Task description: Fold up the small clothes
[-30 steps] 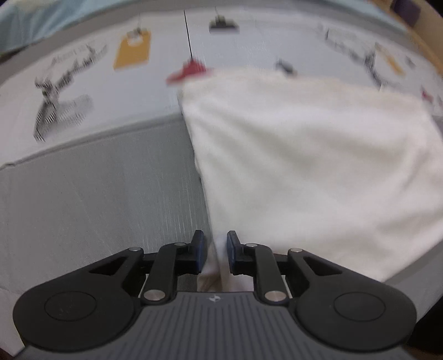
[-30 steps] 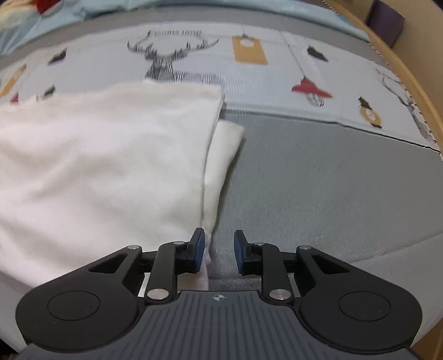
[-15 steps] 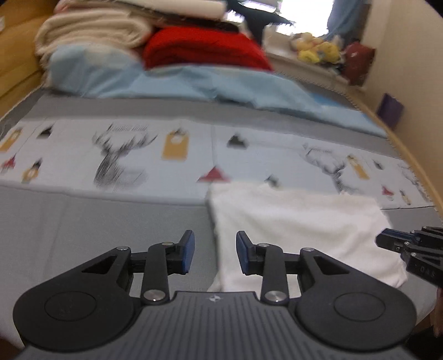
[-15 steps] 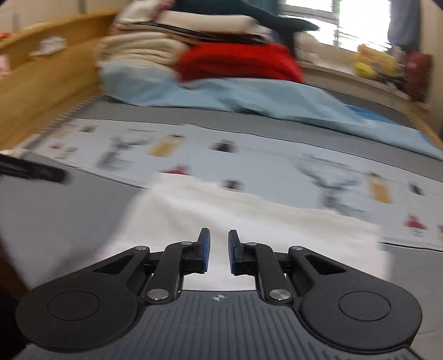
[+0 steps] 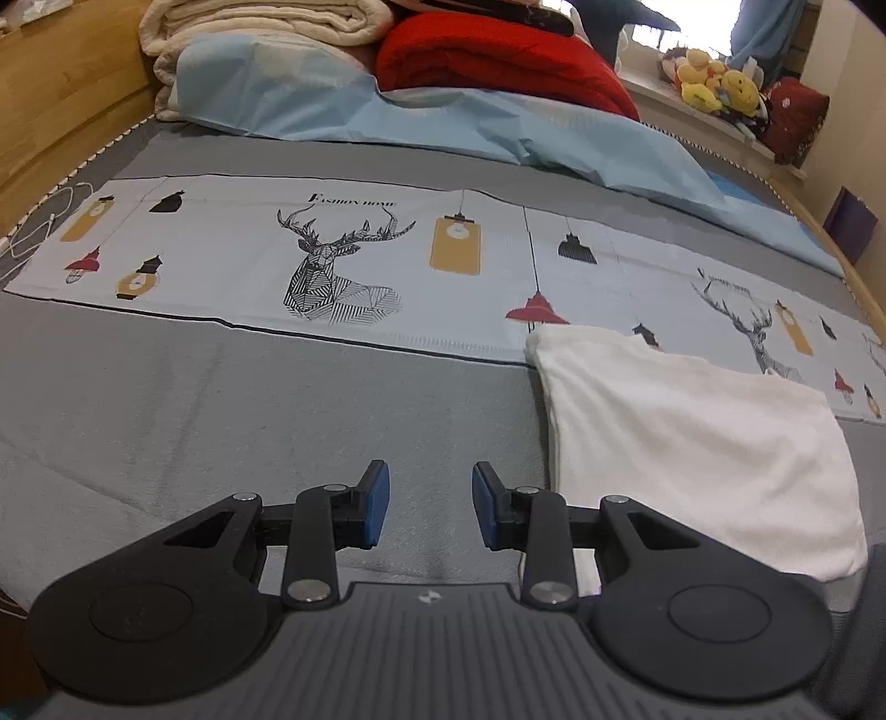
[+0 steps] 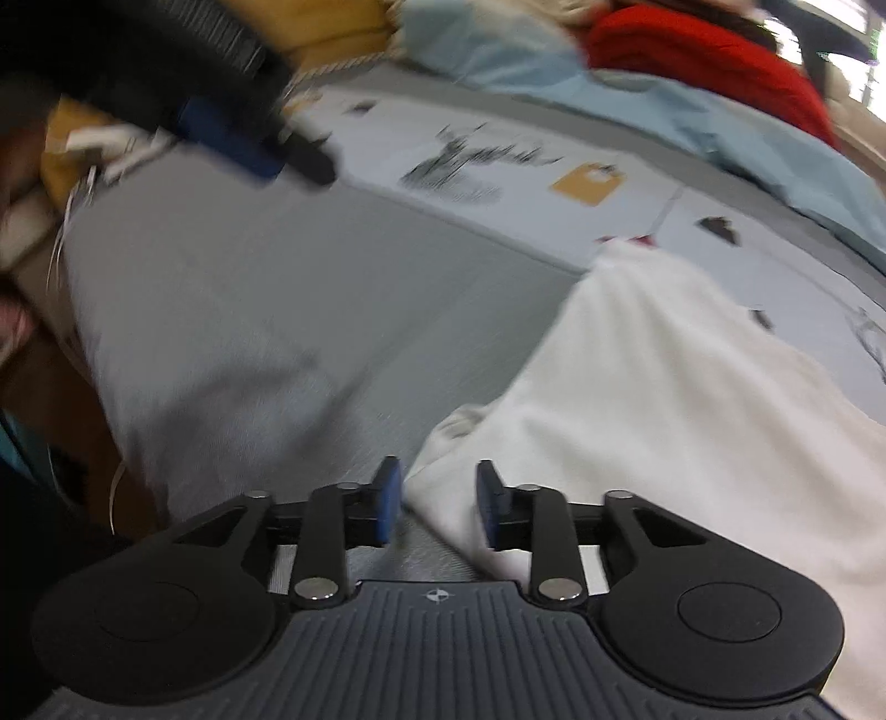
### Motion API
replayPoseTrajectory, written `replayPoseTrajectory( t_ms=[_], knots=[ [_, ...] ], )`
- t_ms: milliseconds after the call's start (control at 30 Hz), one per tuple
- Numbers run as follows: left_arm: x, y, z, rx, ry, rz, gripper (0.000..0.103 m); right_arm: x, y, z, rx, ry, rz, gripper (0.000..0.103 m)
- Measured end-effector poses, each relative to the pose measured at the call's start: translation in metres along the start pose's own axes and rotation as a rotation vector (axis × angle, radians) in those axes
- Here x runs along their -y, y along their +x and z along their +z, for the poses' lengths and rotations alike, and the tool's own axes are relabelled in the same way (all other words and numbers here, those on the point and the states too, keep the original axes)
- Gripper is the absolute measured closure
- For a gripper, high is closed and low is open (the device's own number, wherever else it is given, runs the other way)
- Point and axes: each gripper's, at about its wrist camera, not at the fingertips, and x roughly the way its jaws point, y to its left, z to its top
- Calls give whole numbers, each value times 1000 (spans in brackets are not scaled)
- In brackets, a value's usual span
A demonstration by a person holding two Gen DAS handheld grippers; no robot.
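Observation:
A folded white garment [image 5: 692,443] lies flat on the grey bedspread [image 5: 221,415], at the lower right of the left wrist view. My left gripper [image 5: 426,507] hovers over bare grey fabric to the left of it, open, with nothing between its fingers. In the blurred right wrist view the garment [image 6: 692,415] fills the right half. My right gripper [image 6: 437,504] is over its near left corner with jaws opening; the cloth's edge lies under the gap, and the pads do not press on it. The left gripper [image 6: 277,158] shows as a dark blur at the upper left.
A printed panel with deer and lamps [image 5: 343,260] crosses the bed behind the garment. Beyond it lie a light blue pillow [image 5: 443,122], a red blanket [image 5: 498,61] and cream blankets [image 5: 266,27]. Wooden bed frame [image 5: 50,111] on the left, plush toys [image 5: 714,83] far right.
Both grippers have left the garment's side edges and lifted back. The left one moved left and opened wider. The right one swung across to the garment's left corner, narrowing and then opening.

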Motion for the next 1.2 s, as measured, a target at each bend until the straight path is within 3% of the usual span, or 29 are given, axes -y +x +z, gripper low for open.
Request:
replayPoseTrajectory(
  t_ms=[167,300,433,533,567,667,800,900,1033,1200],
  knots=[
    [0,6,-1,-2,28,5,64,-15,26,-8,-101,-88,-66,64],
    [-1,12,-3,-14,43,7,64,-20,30,-8,-100,-124,-85,64],
    [-4,14,-2,-16,24,-3,64,-15,29,-6,-89,-117,-83,92],
    [-9,16,-2,-16,-14,-29,61,-4,19,-1,-51,-56,-65,96],
    [-9,17,-3,-12,-25,-41,56,-2,12,0,-28,-36,-59,96],
    [-12,24,-1,-37,-74,-117,51,7,-17,8,64,11,-50,98],
    [-18,42,-4,-75,-201,-315,23,25,-46,8,130,84,-15,99],
    [-15,66,-7,-173,-258,-397,21,32,-59,2,142,106,5,99],
    [-11,95,-8,-244,-335,-466,19,39,-68,-2,152,119,25,99],
    [6,128,2,-310,-367,-505,19,44,-75,-3,157,117,49,99]
  ],
)
